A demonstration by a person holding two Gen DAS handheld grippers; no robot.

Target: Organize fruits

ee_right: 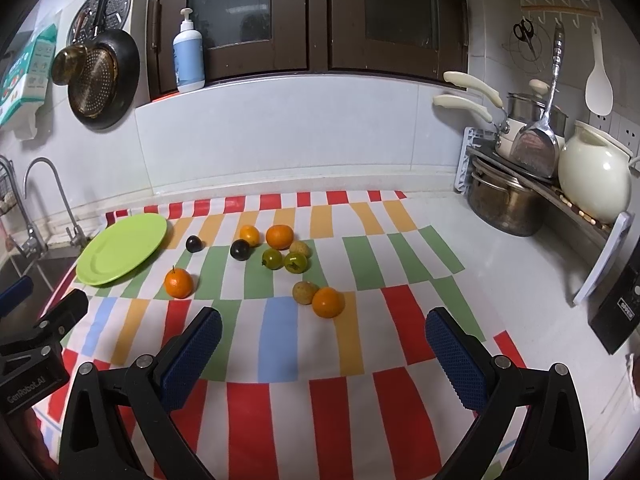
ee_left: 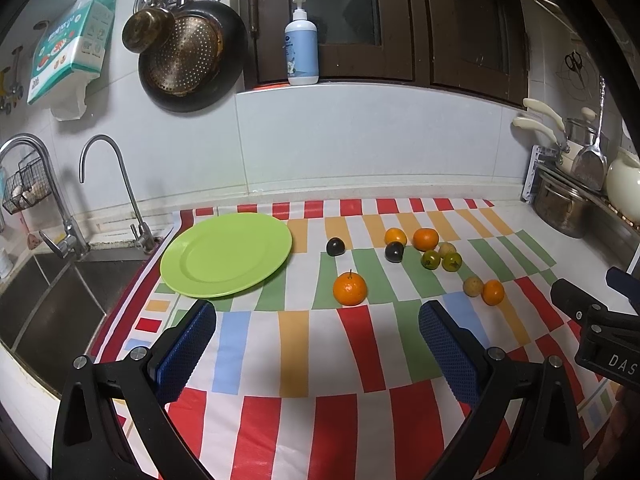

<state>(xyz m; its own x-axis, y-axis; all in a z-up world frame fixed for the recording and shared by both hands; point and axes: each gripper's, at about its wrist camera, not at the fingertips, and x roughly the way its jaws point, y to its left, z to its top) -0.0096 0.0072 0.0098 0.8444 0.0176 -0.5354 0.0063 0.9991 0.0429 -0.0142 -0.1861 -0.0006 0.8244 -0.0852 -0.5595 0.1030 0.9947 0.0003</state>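
Note:
A green plate (ee_left: 226,256) (ee_right: 122,249) lies empty on the striped cloth near the sink. To its right lie several small fruits: a stemmed orange (ee_left: 350,289) (ee_right: 179,282), two dark plums (ee_left: 335,247) (ee_right: 240,249), two green fruits (ee_left: 441,260) (ee_right: 284,260), more oranges (ee_left: 425,239) (ee_right: 328,302) and brownish fruits (ee_left: 473,286) (ee_right: 303,292). My left gripper (ee_left: 316,348) is open and empty, short of the stemmed orange. My right gripper (ee_right: 323,350) is open and empty, short of the near orange.
A sink (ee_left: 52,300) with two taps (ee_left: 108,184) is at the left. A steel pot (ee_right: 504,204), pans and a white jug (ee_right: 592,180) stand at the right. Pans hang on the back wall (ee_left: 188,52). A soap bottle (ee_left: 302,46) stands on the ledge.

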